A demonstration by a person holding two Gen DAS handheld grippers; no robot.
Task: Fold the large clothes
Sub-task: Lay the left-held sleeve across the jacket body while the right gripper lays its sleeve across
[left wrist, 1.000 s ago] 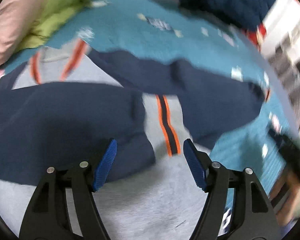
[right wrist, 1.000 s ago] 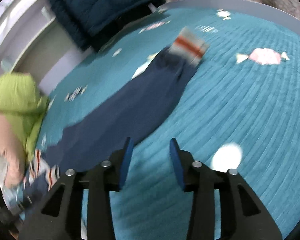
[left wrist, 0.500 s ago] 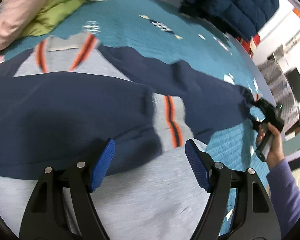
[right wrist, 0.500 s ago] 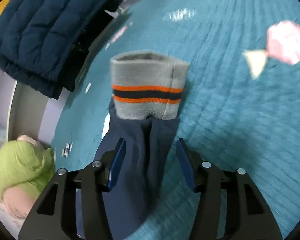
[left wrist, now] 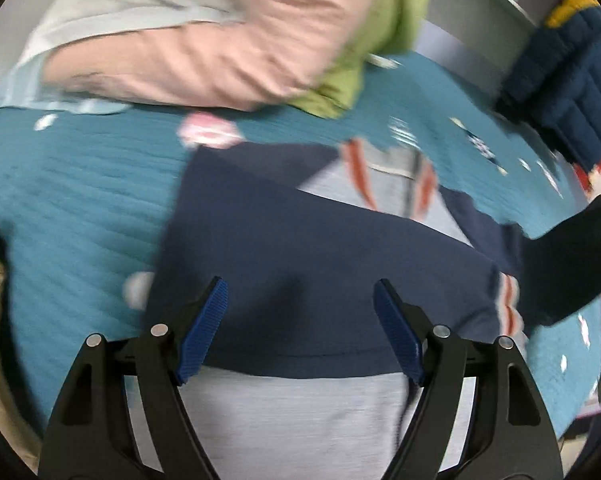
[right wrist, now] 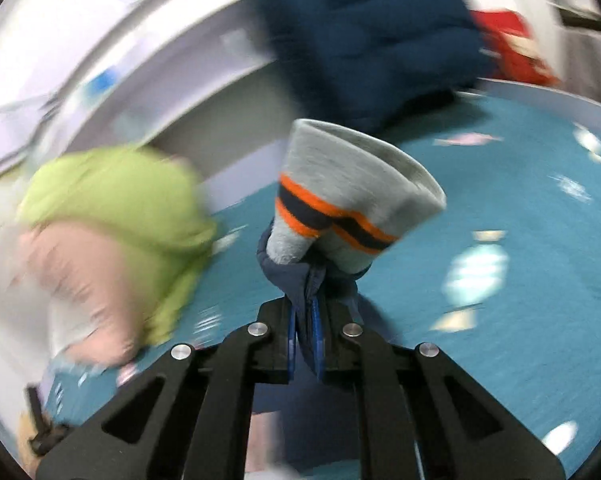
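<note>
A navy and grey sweatshirt (left wrist: 308, 264) with orange stripes lies on the teal bedspread (left wrist: 80, 200). One navy sleeve is folded across its grey body. My left gripper (left wrist: 300, 328) is open and empty, just above the folded sleeve. My right gripper (right wrist: 305, 320) is shut on the other navy sleeve just below its grey cuff (right wrist: 348, 196) with orange and navy stripes, and holds it lifted off the bed. That raised sleeve shows dark at the right of the left wrist view (left wrist: 560, 264).
A pile of pink and green clothes (left wrist: 220, 40) lies at the head of the bed, also in the right wrist view (right wrist: 112, 208). A navy quilted jacket (right wrist: 364, 32) hangs at the bed's far edge. A red item (right wrist: 508, 40) lies beyond it.
My right gripper has shut on the sleeve below the cuff and lifted it off the bed. My left gripper has swung left over the folded sleeve, still open.
</note>
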